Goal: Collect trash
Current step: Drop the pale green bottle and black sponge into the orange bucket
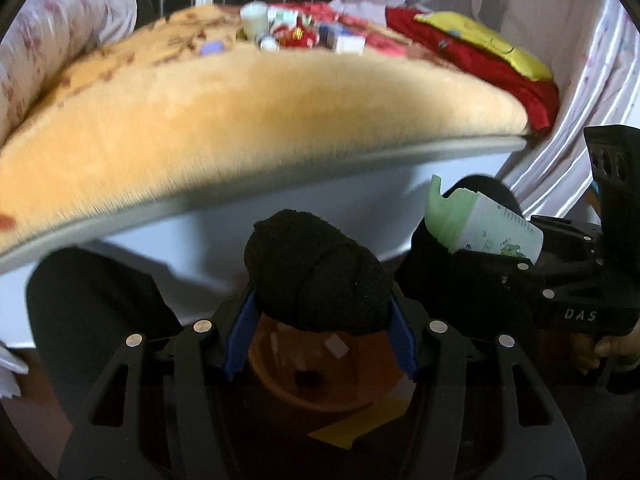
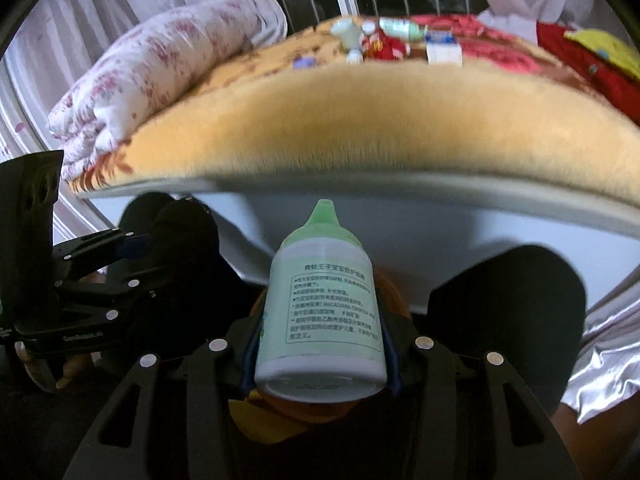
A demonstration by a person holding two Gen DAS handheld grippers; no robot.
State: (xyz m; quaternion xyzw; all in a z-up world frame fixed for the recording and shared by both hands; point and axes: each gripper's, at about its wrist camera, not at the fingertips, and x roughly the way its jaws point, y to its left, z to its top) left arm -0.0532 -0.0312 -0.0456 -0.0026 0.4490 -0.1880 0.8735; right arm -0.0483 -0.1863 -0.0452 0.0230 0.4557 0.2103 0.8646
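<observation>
A rolled black sock (image 1: 318,276) is clamped between the blue pads of the left gripper (image 1: 320,332), jaws closed narrowly on it, directly above an orange bin (image 1: 320,376) on the floor. A white bottle with green cap (image 2: 322,304) is pinched at its base by the right gripper (image 2: 320,360), jaws closed to the bottle's width; the same orange bin (image 2: 394,292) is partly visible behind it. Neither item has been released, so two pieces are judged collected but not yet deposited. On the yellow blanket (image 1: 280,112) of the bed further small items (image 1: 304,34) remain, too blurred to identify, apparently still to be gathered. A paper scrap (image 1: 336,346) is seen inside the bin.
</observation>
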